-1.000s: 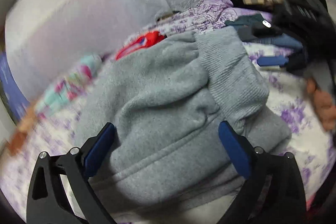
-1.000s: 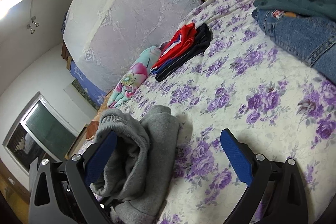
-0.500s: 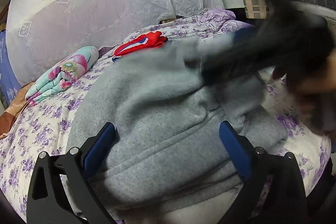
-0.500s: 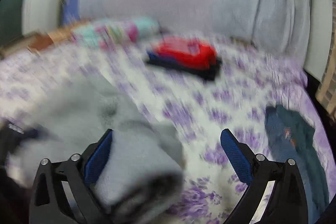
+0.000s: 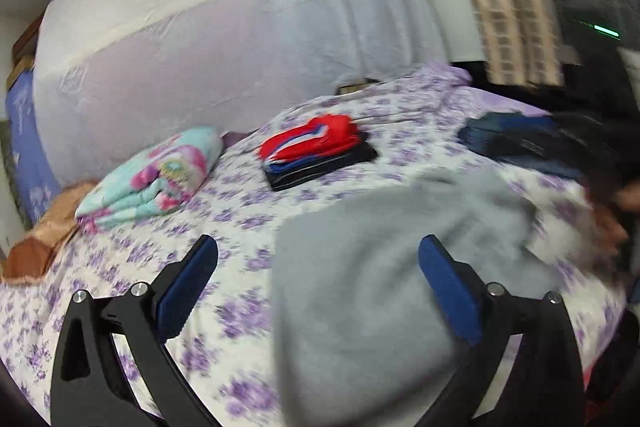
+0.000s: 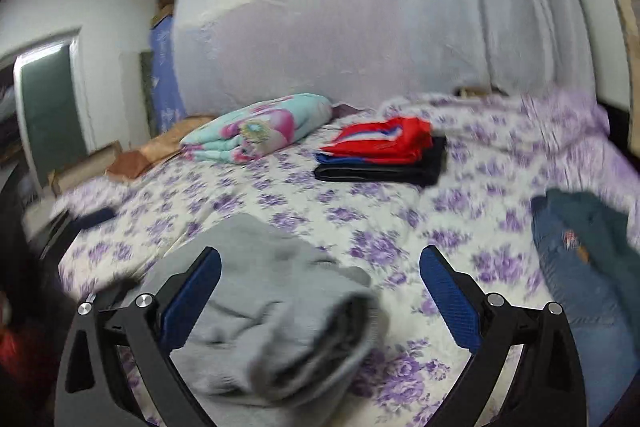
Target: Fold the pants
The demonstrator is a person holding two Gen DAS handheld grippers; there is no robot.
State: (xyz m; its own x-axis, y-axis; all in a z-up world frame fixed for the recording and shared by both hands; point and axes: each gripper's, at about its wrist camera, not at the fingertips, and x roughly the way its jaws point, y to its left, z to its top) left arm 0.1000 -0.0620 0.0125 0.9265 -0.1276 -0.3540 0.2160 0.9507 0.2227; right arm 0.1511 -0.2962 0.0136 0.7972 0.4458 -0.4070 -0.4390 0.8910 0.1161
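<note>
The grey fleece pants (image 5: 380, 279) lie bunched on the purple-flowered bedsheet (image 5: 248, 211), blurred by motion. My left gripper (image 5: 318, 275) is open just above their near edge, its right finger over the cloth and its left finger over bare sheet. In the right wrist view the same grey pants (image 6: 280, 311) sit rolled up with a dark opening facing me. My right gripper (image 6: 320, 283) is open above them, its left finger over the roll and its right finger over the sheet. Neither gripper holds anything.
A folded stack of red, blue and black clothes (image 5: 320, 151) lies mid-bed, with a rolled floral blanket (image 5: 156, 175) to its left. Blue jeans and a dark green garment (image 6: 580, 259) lie at the right. A white lace curtain (image 5: 200, 27) hangs behind. A hand (image 5: 612, 223) shows at the right edge.
Both cameras have swung across the bed. The left gripper has pulled back and left, so the grey pants now sit lower right. The right view has turned to face the curtain.
</note>
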